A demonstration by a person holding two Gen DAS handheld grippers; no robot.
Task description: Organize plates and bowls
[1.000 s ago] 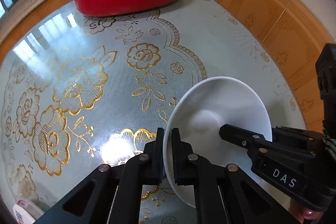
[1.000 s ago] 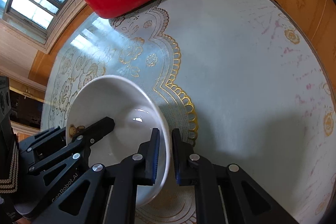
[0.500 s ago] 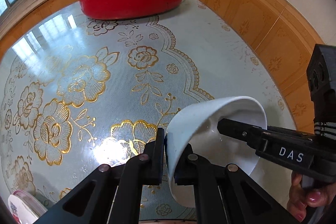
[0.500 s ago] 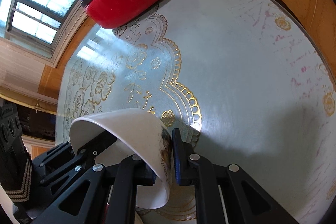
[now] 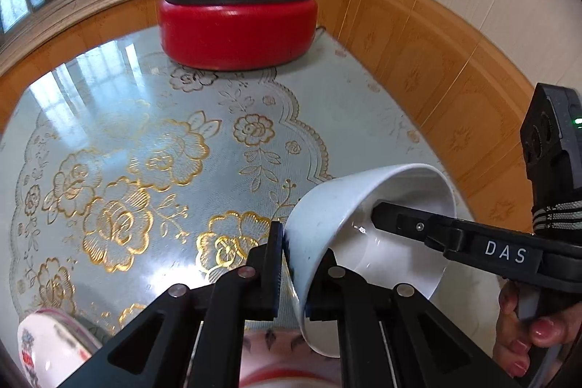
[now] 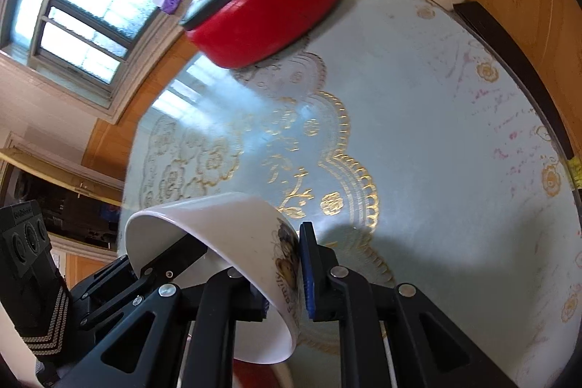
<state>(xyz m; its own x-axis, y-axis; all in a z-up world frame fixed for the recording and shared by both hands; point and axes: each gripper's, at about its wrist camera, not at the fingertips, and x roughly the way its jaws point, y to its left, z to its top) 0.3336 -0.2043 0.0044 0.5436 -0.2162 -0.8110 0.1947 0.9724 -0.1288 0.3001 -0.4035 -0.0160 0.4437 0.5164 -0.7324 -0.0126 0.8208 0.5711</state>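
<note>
1. Bowl (image 5: 327, 217), white, tipped on its side above the table's (image 5: 363, 104) near edge, at 5 o'clock in the left view.
2. Left gripper (image 5: 294, 264) clamped on its rim.
3. Right gripper (image 6: 287, 275) clamped on the opposite rim.
4. Red pot (image 5: 236, 24) stands at 12 o'clock, well apart.

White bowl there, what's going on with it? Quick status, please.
Both claws, left and right, shut on the white bowl, opposite rims. Bowl tilted, off the table. Red pot far back; nothing blocking.
</note>
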